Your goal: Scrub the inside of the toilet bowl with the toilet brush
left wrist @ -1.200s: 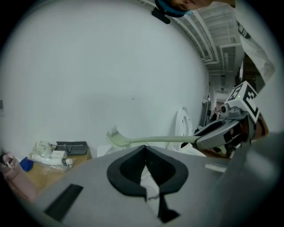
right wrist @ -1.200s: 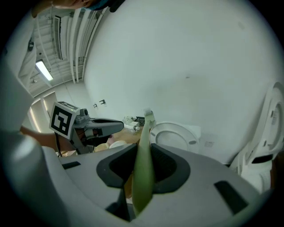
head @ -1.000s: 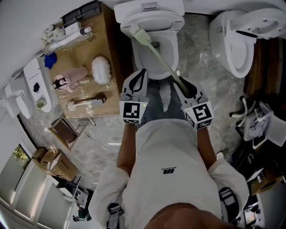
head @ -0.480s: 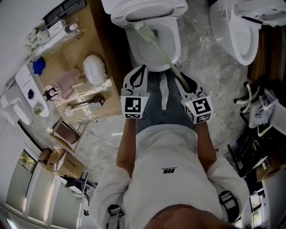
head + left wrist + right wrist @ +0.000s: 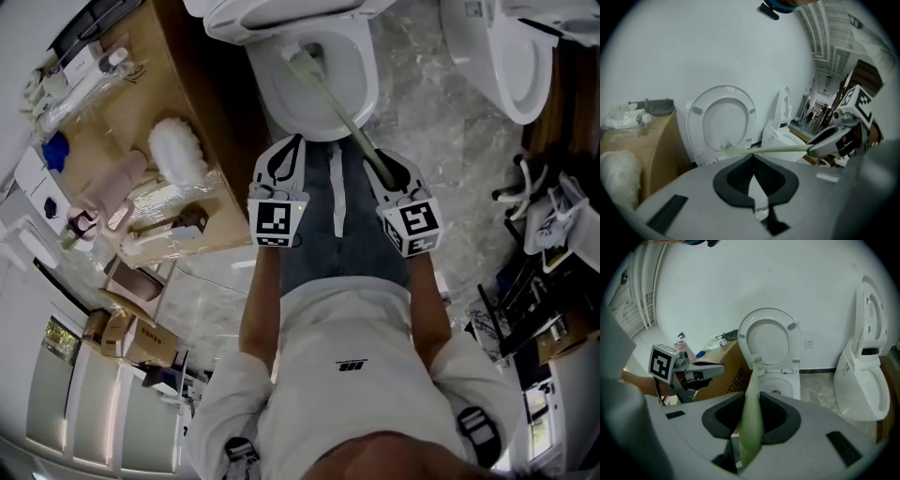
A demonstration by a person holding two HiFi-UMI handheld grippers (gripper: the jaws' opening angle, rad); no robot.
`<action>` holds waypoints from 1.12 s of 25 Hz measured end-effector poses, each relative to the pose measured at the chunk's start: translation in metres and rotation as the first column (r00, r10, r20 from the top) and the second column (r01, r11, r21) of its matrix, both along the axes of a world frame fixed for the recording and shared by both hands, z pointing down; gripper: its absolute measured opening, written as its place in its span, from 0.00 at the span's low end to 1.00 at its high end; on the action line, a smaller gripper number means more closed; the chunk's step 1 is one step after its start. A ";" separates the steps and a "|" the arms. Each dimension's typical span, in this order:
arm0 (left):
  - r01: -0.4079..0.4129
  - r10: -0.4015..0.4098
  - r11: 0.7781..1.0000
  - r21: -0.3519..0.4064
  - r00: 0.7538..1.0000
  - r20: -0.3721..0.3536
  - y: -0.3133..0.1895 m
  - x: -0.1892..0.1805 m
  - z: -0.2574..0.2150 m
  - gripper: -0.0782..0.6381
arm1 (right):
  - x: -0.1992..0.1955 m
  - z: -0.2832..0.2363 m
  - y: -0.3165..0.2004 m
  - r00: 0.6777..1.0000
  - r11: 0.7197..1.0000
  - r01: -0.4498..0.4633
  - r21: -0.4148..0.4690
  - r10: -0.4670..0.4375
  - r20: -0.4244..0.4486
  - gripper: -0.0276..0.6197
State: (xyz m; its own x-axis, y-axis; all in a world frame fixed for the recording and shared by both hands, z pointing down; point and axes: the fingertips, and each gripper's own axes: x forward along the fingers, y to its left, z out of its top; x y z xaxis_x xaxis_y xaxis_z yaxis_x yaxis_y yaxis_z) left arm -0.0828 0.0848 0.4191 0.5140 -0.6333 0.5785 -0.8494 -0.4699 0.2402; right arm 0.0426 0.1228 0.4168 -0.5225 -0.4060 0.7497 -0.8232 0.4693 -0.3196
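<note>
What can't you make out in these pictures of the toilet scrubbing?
Head view: the toilet tank is cut off by the top edge.
Left gripper view: the left gripper's own body hides the toilet below its seat.
Right gripper view: whether the toilet brush bristles touch porcelain is too small to tell.

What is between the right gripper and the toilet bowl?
The toilet brush: its pale green handle runs from the right gripper into the toilet bowl, shown in the head view.

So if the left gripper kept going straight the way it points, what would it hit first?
Most likely the toilet bowl, at its front rim just ahead of the left gripper. The toilet brush handle crosses nearby, but depth is unclear.
</note>
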 end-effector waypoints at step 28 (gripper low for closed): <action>-0.060 0.056 0.984 -0.168 0.998 -0.024 0.034 0.030 0.153 0.12 | 0.002 0.174 0.029 0.997 0.962 0.027 -0.272 -0.046 -0.062 0.18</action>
